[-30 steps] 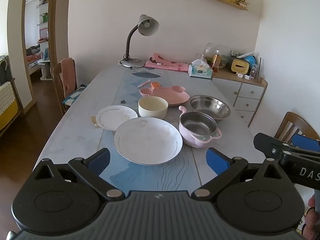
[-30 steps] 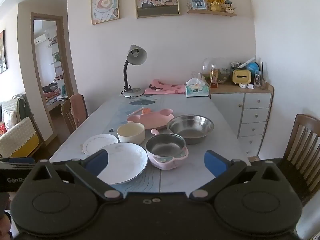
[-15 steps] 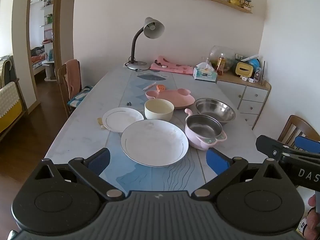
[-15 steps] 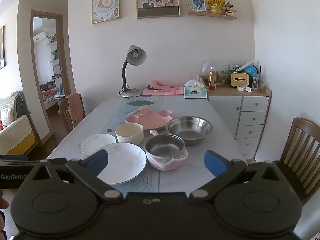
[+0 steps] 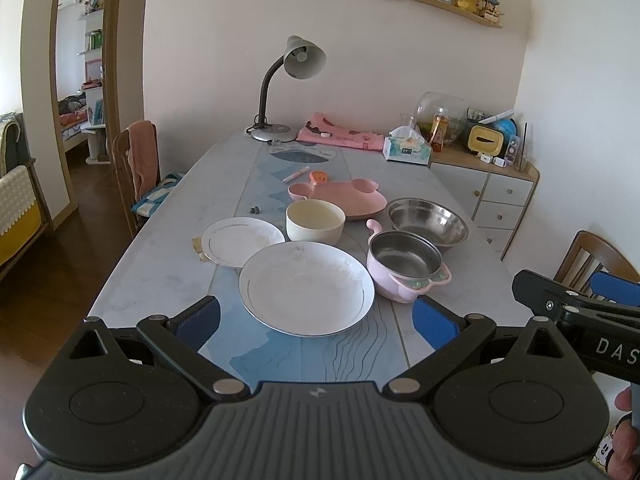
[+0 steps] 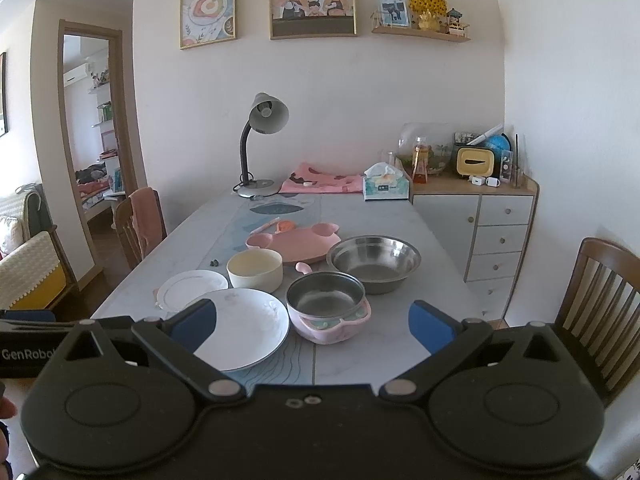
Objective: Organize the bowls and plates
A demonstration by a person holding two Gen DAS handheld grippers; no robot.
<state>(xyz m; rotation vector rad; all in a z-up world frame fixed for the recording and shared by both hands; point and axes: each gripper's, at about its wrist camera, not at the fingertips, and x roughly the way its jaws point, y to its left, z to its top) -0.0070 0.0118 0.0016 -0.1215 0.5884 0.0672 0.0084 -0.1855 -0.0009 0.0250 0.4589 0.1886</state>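
Plates and bowls, left wrist view: all sit grouped mid-counter (image 5: 160,256), none stacked.
Large white plate (image 5: 306,288): nearest, nothing in it, just ahead of the left gripper (image 5: 316,316).
Small white plate (image 5: 243,241): behind and left of the large plate, rims touching or overlapping; bare.
Cream bowl (image 5: 315,221): behind the large plate, nothing visible inside.
Pink pot (image 5: 406,267): steel-lined, nothing in it, right of the large plate.
Steel bowl (image 5: 427,221): behind the pot, nothing in it.
Pink tray (image 5: 348,199): farthest back.
Left jaws: spread wide, holding nothing.

Right wrist view:
Right gripper (image 6: 312,326): jaws wide apart, holding nothing, above the counter's near end.
Pot: directly ahead, interior bare.
Steel bowl: behind the pot, close to it; contact unclear.
Large plate: partly hidden by the left blue pad (image 6: 194,325).
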